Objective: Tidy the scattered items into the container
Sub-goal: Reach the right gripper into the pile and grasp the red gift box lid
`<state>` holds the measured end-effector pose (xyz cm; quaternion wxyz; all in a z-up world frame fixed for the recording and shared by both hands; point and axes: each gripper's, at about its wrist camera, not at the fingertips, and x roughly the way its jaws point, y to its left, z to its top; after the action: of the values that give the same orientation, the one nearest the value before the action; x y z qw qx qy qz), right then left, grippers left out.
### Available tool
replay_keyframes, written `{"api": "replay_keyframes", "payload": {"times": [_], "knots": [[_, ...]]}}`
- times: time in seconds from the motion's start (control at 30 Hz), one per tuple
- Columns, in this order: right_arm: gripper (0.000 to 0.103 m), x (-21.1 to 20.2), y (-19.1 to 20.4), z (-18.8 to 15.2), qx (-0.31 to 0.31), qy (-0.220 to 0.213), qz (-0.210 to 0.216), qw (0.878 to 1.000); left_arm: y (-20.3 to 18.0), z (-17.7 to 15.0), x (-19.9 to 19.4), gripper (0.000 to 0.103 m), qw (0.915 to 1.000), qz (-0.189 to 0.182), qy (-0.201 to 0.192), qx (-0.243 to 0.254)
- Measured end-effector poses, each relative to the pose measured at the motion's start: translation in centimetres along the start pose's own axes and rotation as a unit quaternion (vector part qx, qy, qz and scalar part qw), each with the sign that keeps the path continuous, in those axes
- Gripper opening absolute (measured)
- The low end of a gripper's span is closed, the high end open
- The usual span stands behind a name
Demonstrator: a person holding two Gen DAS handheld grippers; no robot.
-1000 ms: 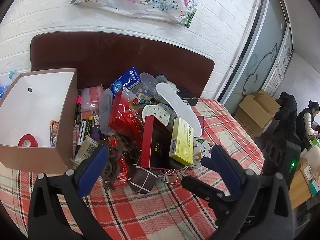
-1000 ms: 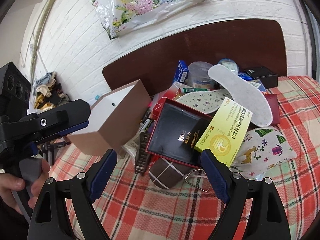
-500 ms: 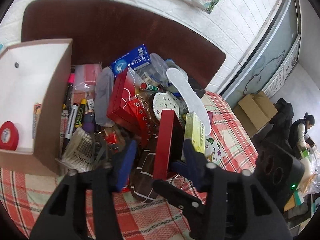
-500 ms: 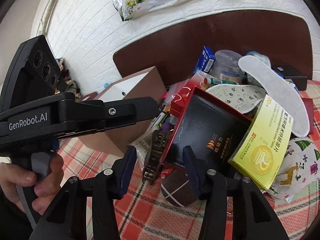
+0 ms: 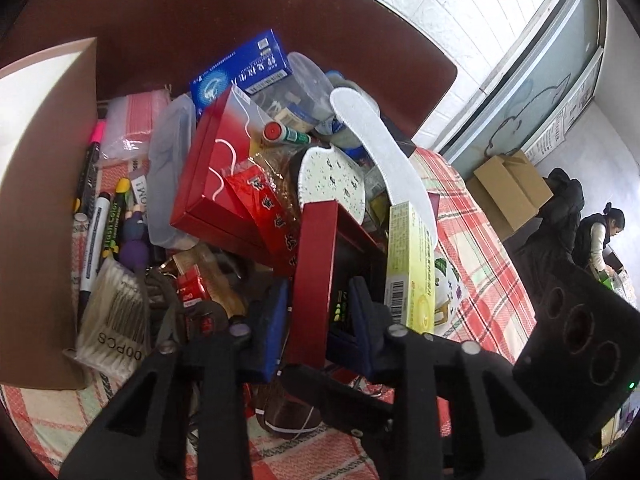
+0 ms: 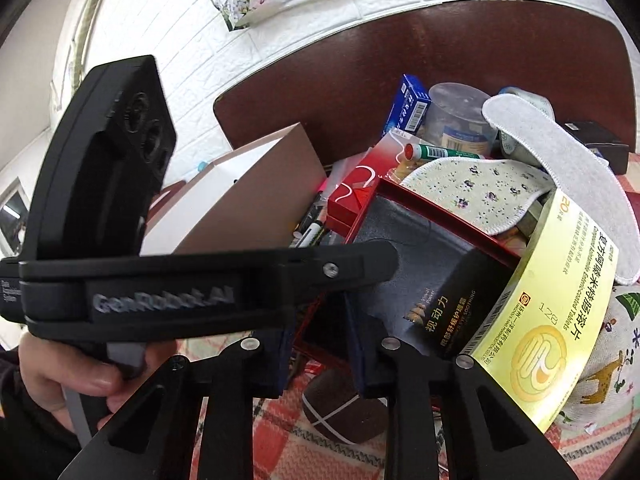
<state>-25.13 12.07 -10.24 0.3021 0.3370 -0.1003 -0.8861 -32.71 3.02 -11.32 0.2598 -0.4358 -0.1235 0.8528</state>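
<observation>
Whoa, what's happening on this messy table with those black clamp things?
A person is tidying a heap of clutter into the brown cardboard box using two handheld tools. The left claw is closed on the wall of a red tray with a dark lining, standing on edge in the pile. The right claw sits around the same tray's lower corner; its grip is unclear. A yellow medicine box leans on the tray, and two insoles lie on top of the heap.

Red-and-green plaid tablecloth [image 5: 472, 216]. Brown cardboard container [image 5: 36, 216], white inside. Red-rimmed box with black inner face [image 6: 424, 264], gold lettering. Yellow-green medicine carton [image 6: 560, 312]. Blue carton [image 5: 240, 72], white print. White insole [image 5: 380, 148]; cream insole with dark floral dots [image 6: 480, 192]. Gripper pads [image 5: 268, 332] dark blue.
</observation>
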Motion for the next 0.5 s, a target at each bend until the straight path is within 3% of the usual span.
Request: {"api": "replay_keyframes", "payload": {"times": [0.07, 0.5], "knots": [[0.018, -0.2, 0.4, 0.0, -0.005, -0.001, 0.007, 1.0, 0.0, -0.1, -0.2, 0.017, 1.0, 0.007, -0.005, -0.003], [0.015, -4.3, 3.4, 1.3, -0.032, -0.049, 0.004, 0.998, -2.8, -0.1, -6.1, 0.018, 0.9981, -0.006, -0.06, 0.014]]}}
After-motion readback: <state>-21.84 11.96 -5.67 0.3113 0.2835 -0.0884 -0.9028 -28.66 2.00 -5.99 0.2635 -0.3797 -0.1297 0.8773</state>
